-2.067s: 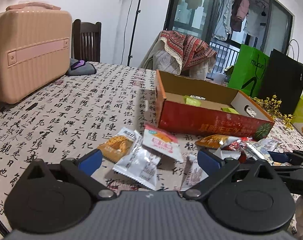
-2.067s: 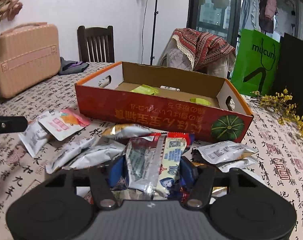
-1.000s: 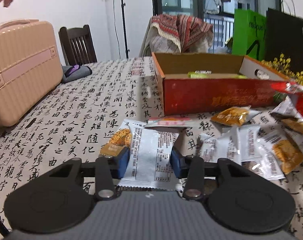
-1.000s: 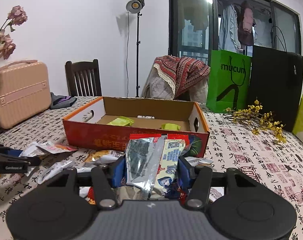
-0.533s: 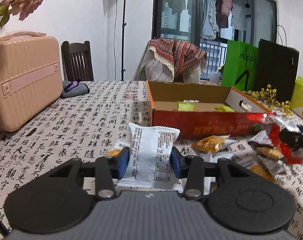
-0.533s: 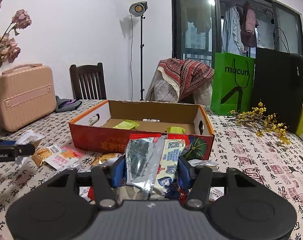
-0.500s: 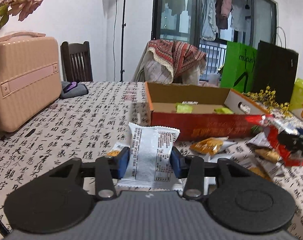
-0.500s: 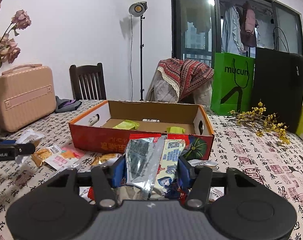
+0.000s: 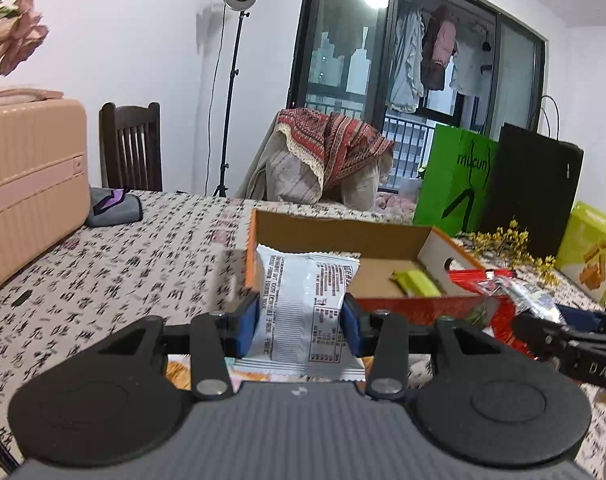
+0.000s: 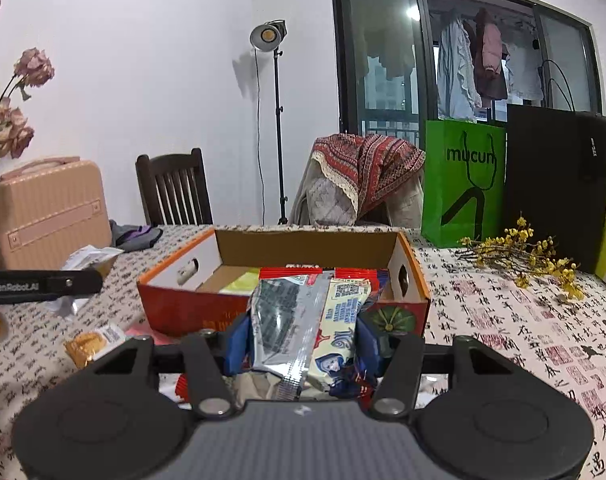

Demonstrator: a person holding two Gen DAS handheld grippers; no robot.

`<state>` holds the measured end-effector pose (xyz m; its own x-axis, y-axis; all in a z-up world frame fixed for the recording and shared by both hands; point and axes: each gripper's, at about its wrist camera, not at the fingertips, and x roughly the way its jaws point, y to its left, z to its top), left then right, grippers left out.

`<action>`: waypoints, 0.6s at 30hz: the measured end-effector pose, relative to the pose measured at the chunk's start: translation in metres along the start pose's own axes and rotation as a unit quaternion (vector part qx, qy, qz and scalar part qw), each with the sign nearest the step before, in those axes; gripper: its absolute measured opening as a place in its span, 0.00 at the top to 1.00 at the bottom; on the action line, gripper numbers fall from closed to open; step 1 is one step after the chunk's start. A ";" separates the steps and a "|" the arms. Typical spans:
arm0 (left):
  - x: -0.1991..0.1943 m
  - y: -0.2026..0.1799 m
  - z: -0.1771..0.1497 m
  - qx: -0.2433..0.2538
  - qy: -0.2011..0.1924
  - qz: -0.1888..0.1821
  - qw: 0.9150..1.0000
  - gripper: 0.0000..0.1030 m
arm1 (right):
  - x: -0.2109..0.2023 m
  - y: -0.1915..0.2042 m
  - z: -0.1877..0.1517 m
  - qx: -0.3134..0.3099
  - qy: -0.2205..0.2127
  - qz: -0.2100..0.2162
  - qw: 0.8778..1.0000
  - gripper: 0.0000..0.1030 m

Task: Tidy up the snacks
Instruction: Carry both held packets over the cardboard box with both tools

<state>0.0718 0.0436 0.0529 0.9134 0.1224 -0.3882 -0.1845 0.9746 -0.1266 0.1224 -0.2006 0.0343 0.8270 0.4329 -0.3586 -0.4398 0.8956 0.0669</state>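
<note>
My left gripper [image 9: 303, 322] is shut on a white snack packet [image 9: 307, 308] and holds it up in front of the near left corner of the open orange cardboard box [image 9: 343, 228]. My right gripper [image 10: 303, 330] is shut on a bunch of snack packets [image 10: 303, 320], silver and white-blue with red edges, raised before the box [image 10: 175, 304]. Green packets [image 9: 417, 283] lie inside the box. The right gripper shows at the right of the left wrist view [image 9: 559, 330]; the left gripper shows at the left of the right wrist view [image 10: 79, 280].
Loose snack packets [image 10: 93, 342] lie on the calligraphy tablecloth [image 10: 523, 320] left of the box. A pink suitcase [image 9: 27, 184], a grey pouch [image 9: 113, 208], chairs, a green bag [image 10: 463, 180], a black bag [image 10: 555, 184] and yellow flowers [image 10: 523, 256] ring the table.
Both grippers have risen and moved toward the box with their packets held. The left one has come close to the box's near left corner.
</note>
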 end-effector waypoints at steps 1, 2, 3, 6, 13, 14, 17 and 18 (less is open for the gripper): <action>0.002 -0.003 0.003 -0.002 -0.002 -0.001 1.000 0.57 | 0.001 0.000 0.002 0.001 -0.002 0.000 1.000 0.47; 0.004 -0.004 0.006 -0.003 -0.004 -0.003 1.000 0.57 | 0.002 -0.001 0.005 0.003 -0.005 0.000 1.000 0.47; 0.006 -0.006 0.010 -0.005 -0.005 -0.004 1.000 0.57 | 0.004 -0.001 0.007 0.003 -0.008 0.000 1.000 0.47; 0.014 -0.012 0.019 -0.006 -0.007 -0.006 1.000 0.57 | 0.009 -0.003 0.014 0.003 -0.015 -0.002 1.000 0.47; 0.036 -0.025 0.040 -0.012 -0.009 -0.005 1.000 0.57 | 0.029 -0.010 0.038 0.011 -0.025 -0.002 1.000 0.47; 0.038 -0.025 0.041 -0.014 -0.009 -0.005 1.000 0.57 | 0.032 -0.011 0.041 0.012 -0.027 -0.002 1.000 0.47; 0.049 -0.027 0.049 -0.021 -0.007 -0.003 1.000 0.57 | 0.043 -0.015 0.053 0.013 -0.027 -0.004 1.000 0.47; 0.052 -0.028 0.051 -0.022 -0.006 -0.003 1.000 0.57 | 0.047 -0.016 0.056 0.013 -0.026 -0.004 1.000 0.47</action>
<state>0.1430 0.0325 0.0831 0.9190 0.1192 -0.3758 -0.1941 0.9665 -0.1681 0.1881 -0.1884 0.0686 0.8483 0.4295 -0.3097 -0.4238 0.9014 0.0891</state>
